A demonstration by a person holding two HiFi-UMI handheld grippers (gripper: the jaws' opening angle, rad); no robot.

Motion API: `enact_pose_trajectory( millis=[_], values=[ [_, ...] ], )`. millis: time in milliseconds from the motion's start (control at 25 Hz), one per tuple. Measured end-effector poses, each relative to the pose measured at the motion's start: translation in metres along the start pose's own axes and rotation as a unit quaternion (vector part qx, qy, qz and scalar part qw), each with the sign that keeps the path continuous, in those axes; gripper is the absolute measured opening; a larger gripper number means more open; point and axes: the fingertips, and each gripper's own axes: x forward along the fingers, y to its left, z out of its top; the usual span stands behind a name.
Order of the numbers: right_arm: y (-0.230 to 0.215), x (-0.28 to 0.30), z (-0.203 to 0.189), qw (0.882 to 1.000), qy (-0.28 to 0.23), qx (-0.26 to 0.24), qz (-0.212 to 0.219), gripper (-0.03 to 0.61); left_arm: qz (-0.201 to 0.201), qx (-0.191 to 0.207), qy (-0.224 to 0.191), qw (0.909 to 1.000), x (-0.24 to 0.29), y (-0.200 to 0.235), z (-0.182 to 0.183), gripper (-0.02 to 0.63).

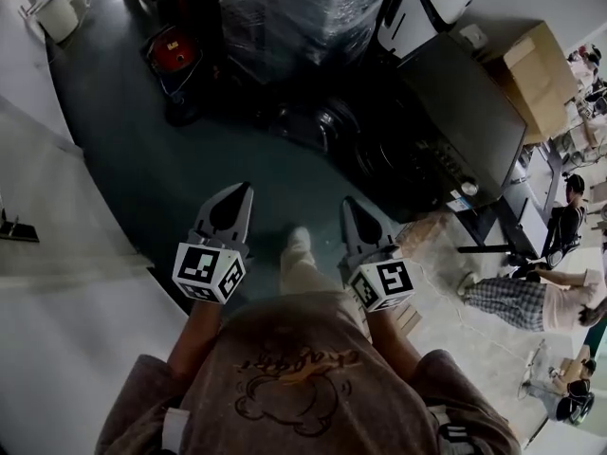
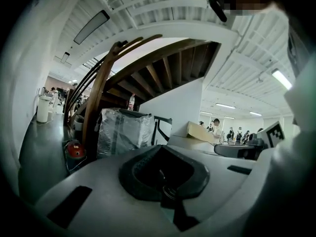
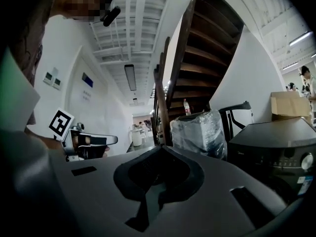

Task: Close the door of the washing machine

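The dark washing machine (image 1: pixel 463 112) stands at the right, with its control strip and knob (image 1: pixel 469 187) facing me. Its round door (image 1: pixel 321 123) seems to hang open at the machine's left side, though the picture is dim there. My left gripper (image 1: pixel 241 191) and right gripper (image 1: pixel 349 203) are held side by side over the floor, short of the machine. Both are shut with nothing in them. The right gripper view shows the machine (image 3: pixel 276 144) at the right beyond my shut right gripper (image 3: pixel 161 150). In the left gripper view, my left gripper (image 2: pixel 161 149) is also shut and empty.
A plastic-wrapped stack (image 1: pixel 294 8) stands behind the machine, a red canister (image 1: pixel 175 53) to its left. A cardboard box (image 1: pixel 533 69) sits beyond the machine. A wooden staircase (image 3: pixel 207 48) rises overhead. People (image 1: pixel 531 297) are at the right. A white wall (image 1: pixel 57 254) runs along the left.
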Motion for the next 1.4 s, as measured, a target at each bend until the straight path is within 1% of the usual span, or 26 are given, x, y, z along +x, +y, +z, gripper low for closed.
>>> enact_pose_trajectory(
  millis=[120, 320, 560, 840, 1080, 1400],
  values=[
    [-0.027, 0.034, 0.010, 1.000, 0.005, -0.001, 0.008, -0.005, 0.004, -0.005, -0.002, 1.0000, 0.043, 0.009, 0.013, 0.000],
    [-0.071, 0.077, 0.020, 1.000, 0.006, 0.011, 0.009, -0.005, -0.008, -0.006, -0.005, 0.9999, 0.103, 0.016, 0.031, 0.000],
    [-0.104, 0.119, 0.021, 1.000, 0.017, 0.015, 0.022, -0.006, 0.002, -0.012, -0.008, 0.9999, 0.151, 0.033, 0.038, 0.000],
    [-0.115, 0.157, 0.031, 1.000, 0.014, 0.015, 0.018, -0.005, 0.005, -0.010, 0.004, 0.9999, 0.178, 0.065, 0.046, 0.000],
    [-0.114, 0.193, 0.038, 1.000, 0.011, 0.024, -0.005, -0.005, -0.023, 0.000, 0.021, 0.9995, 0.204, 0.095, 0.059, 0.000],
    [-0.104, 0.221, 0.043, 1.000, 0.000, 0.028, -0.005, -0.005, -0.051, -0.003, 0.031, 0.9982, 0.225, 0.114, 0.060, 0.002]
  ],
)
